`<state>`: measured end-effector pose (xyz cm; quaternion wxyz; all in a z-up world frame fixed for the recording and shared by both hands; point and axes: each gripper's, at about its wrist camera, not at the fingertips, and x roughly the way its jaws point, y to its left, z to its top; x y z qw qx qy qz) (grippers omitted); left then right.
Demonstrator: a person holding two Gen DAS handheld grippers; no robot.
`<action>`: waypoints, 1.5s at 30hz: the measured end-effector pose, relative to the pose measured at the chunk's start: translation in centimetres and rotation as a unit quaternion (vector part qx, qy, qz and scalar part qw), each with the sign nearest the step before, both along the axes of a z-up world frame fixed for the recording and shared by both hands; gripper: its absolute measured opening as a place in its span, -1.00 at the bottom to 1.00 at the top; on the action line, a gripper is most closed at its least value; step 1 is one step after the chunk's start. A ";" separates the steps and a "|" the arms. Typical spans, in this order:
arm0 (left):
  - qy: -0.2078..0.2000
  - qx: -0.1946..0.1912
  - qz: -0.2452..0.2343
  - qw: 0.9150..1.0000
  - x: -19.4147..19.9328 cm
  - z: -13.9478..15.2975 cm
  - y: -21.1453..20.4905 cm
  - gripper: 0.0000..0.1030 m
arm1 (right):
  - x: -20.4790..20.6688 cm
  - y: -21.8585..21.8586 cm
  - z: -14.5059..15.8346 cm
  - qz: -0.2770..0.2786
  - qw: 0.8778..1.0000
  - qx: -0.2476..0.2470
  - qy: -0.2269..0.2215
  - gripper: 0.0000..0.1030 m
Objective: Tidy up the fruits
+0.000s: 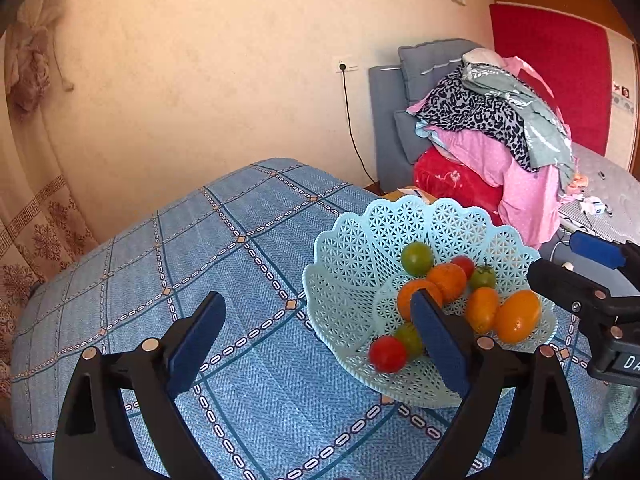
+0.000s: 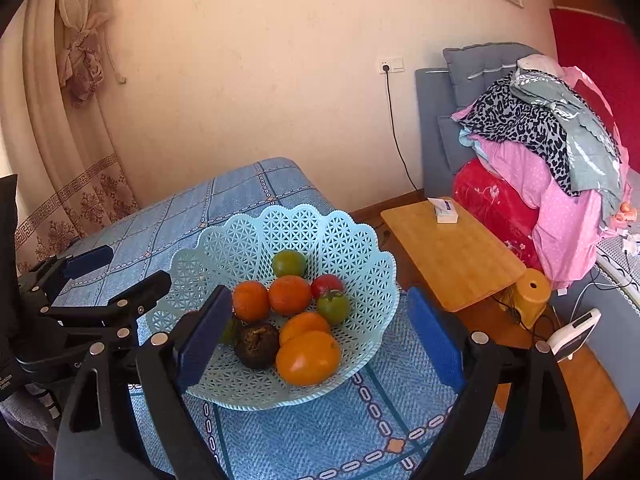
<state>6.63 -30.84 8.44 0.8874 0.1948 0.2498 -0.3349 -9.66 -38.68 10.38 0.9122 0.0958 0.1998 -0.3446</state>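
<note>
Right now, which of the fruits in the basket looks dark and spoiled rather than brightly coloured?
The brown-black, wrinkled fruit at the near-left of the light blue basket, beside the big orange fruit. Every other piece is orange, red or green.

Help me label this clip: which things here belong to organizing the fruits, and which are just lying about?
Job:
basket
oranges
tomatoes
dark fruit
left gripper, open
right gripper, open

Lying about:
clothes pile
wooden table
small box
curtain
</note>
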 end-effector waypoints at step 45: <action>-0.111 0.046 0.044 0.992 -1.5 0.6 0.7 0.90 | 2.4 3.3 -2.4 0.001 0.995 -0.067 0.081 0.94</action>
